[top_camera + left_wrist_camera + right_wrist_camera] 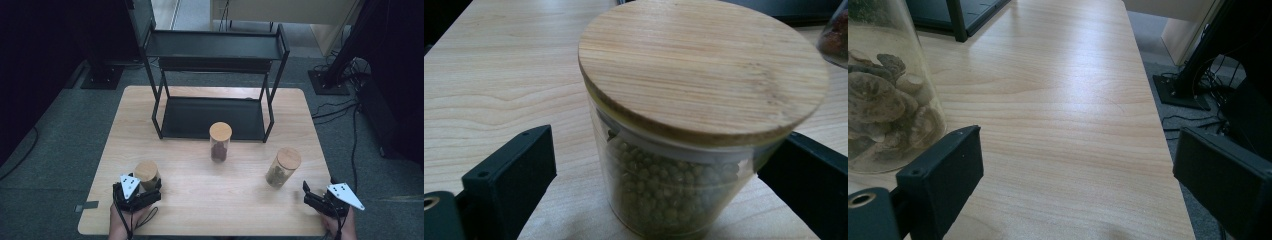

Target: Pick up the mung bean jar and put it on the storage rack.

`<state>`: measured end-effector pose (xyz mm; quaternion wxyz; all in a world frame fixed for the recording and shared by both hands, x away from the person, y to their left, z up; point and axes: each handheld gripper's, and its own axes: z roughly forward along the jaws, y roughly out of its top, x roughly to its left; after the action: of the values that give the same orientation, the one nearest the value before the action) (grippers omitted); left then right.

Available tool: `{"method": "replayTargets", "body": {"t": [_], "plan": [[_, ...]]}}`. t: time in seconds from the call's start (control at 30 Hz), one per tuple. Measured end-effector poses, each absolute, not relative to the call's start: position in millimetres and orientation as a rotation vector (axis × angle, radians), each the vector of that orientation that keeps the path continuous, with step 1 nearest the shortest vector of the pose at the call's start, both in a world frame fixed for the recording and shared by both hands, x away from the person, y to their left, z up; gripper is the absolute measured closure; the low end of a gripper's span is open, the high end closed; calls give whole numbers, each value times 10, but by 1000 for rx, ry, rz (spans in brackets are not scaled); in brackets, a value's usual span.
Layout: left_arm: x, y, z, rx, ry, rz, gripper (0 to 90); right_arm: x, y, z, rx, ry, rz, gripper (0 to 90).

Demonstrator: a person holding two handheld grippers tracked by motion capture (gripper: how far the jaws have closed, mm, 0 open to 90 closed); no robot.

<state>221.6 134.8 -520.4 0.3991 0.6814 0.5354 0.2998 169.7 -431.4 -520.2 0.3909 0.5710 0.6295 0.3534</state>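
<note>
A glass jar of green beans (664, 200) with a round bamboo lid (146, 170) stands at the table's front left. My left gripper (141, 187) is open around it, a jaw on each side; in the left gripper view (664, 150) a gap shows at the left jaw. A jar of pale dried pieces (282, 167) stands at the front right, seen also at the left edge of the right gripper view (883, 100). My right gripper (316, 191) (1080, 150) is open and empty, to the right of and nearer than that jar. A third jar with reddish-brown contents (220, 141) stands mid-table.
A black two-tier metal shelf (215, 47) stands at the back of the wooden table (200, 200); its lower tray (200, 117) is bare. The table's right edge runs close beside my right gripper, with floor, cables and a stand base (1180, 92) beyond it.
</note>
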Motion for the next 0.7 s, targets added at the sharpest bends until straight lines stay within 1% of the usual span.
{"method": "replayTargets", "body": {"t": [0.23, 0.37, 0.4, 0.43, 0.53, 0.6, 0.7], "plan": [[2251, 1303, -5208, 1743, 1373, 756, 62, 1696, -4316, -5202, 1450, 1599, 901, 58], [2266, 1298, -5210, 1760, 1375, 745, 95, 1695, -4318, -5201, 1451, 1598, 905, 58], [2266, 1298, -5209, 1762, 1369, 741, 140, 1694, -4320, -5201, 1451, 1598, 908, 58], [2266, 1298, -5209, 1765, 1366, 743, 140, 1694, -4320, -5201, 1451, 1598, 908, 58], [2280, 1298, -5210, 1763, 1365, 737, 187, 1695, -4322, -5201, 1452, 1600, 910, 58], [2289, 1290, -5210, 1764, 1368, 733, 191, 1694, -4323, -5201, 1452, 1600, 912, 58], [2297, 1270, -5210, 1775, 1366, 733, 233, 1692, -4325, -5200, 1452, 1599, 916, 58]]}}
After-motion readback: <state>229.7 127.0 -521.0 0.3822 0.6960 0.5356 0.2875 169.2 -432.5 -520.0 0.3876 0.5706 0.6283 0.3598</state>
